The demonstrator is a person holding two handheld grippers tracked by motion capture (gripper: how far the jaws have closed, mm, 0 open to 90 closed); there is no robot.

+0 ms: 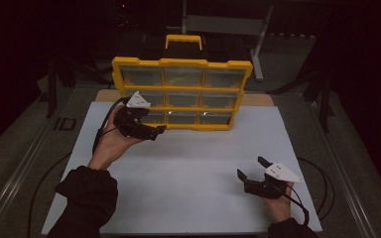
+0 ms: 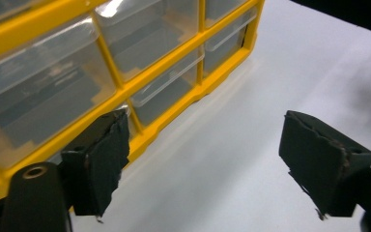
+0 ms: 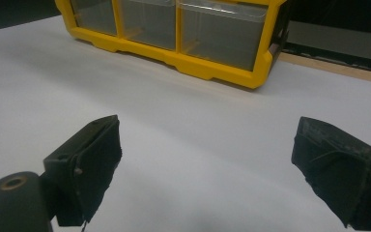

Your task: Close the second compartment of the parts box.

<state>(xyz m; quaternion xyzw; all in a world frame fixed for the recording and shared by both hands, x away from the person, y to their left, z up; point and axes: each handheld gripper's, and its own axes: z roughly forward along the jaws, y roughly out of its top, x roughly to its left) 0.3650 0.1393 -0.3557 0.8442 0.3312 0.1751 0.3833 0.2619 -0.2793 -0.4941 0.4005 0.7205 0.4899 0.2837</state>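
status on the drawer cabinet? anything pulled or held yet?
Done: nothing visible; every clear drawer in the yellow drawer cabinet sits flush, and the white mat carries no loose parts.
In hand: the left tongs are open and empty, close to the bottom-left drawer, not touching it.
Left: gripping and pulling a drawer. The right tongs rest open near the mat's front right.

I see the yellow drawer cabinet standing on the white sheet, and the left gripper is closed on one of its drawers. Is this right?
Not quite. In the left gripper view the left gripper is open, with nothing between its jaws, beside the yellow drawer cabinet. The cabinet does stand on the white sheet.
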